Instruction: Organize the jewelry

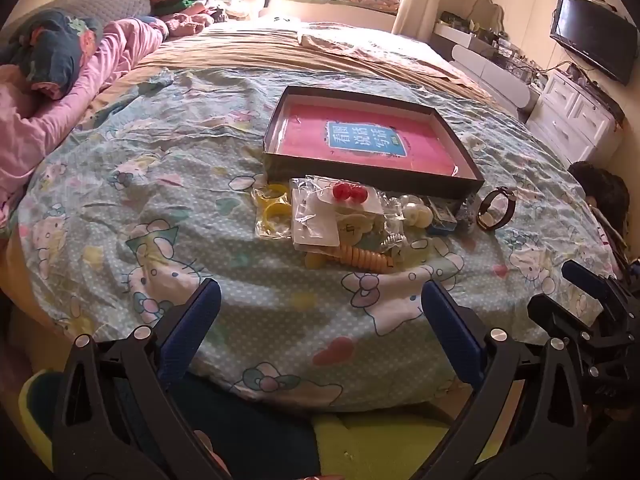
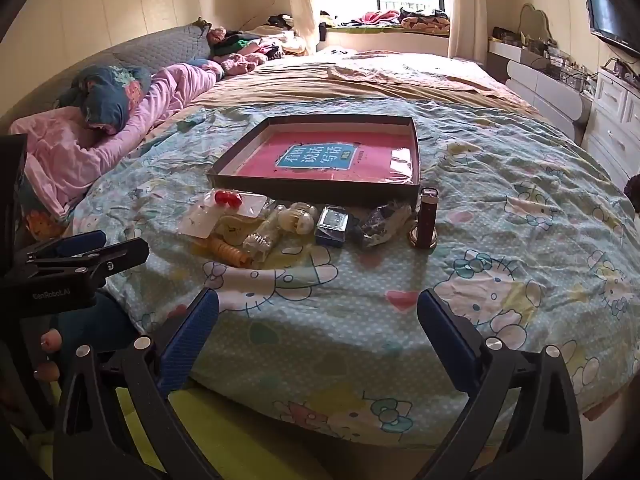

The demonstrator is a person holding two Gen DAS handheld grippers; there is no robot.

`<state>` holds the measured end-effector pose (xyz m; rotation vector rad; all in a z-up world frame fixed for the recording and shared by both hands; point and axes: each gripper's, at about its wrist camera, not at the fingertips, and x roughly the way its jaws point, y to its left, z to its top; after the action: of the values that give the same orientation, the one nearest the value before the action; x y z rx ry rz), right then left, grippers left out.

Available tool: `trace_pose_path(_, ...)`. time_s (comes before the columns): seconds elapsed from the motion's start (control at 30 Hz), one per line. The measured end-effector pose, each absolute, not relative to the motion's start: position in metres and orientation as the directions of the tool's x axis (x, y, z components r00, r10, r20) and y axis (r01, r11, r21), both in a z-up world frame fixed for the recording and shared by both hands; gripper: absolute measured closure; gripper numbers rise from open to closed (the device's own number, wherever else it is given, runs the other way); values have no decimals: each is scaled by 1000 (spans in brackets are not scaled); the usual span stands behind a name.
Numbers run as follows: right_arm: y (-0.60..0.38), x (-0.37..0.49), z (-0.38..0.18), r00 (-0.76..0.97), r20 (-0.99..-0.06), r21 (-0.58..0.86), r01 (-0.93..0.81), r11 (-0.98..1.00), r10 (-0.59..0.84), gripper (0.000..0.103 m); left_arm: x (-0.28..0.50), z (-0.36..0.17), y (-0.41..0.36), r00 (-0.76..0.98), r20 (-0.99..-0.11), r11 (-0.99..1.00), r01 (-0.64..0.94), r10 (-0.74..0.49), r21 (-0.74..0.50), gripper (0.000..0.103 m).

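1. A shallow tray (image 1: 276, 136) lies on the bed (image 1: 120, 208), at the centre of the frame.
2. A book (image 1: 360, 142) lies flat inside the tray.
3. A cluster of bagged jewelry (image 1: 344, 220) lies on the bed just below the tray's near wall.
4. A bangle (image 1: 496, 208) stands on edge at the cluster's right end.
5. Bedding (image 1: 52, 92) is heaped at the upper left.

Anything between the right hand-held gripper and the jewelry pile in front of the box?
Nothing visible: only bare bedspread lies between the open right hand-held gripper and the jewelry pile before the box.
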<state>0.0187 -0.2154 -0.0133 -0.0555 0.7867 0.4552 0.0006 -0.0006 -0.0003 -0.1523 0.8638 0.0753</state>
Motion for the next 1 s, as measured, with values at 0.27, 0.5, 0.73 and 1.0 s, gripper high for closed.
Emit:
trace_pose_path(0.27, -214, 16, -10, 622, -687, 120, -414, 902, 376, 4, -2, 8, 6, 653, -757, 984, -132, -5, -121, 9)
trace_pose_path(0.5, -212, 15, -8, 624, -683, 116, -420, 900, 379, 4, -4, 6, 7, 658, -753, 984, -128, -7, -121, 9)
trace_pose_path(0.73, -212, 15, -8, 624, -682, 117, -420, 900, 381, 4, -4, 6, 5, 655, -755, 984, -134, -4, -121, 9)
trace_pose_path(1.0, -211, 14, -7, 625, -681, 118, -421, 899, 382, 4, -3, 6, 4, 658, -753, 984, -131, -4, -120, 9)
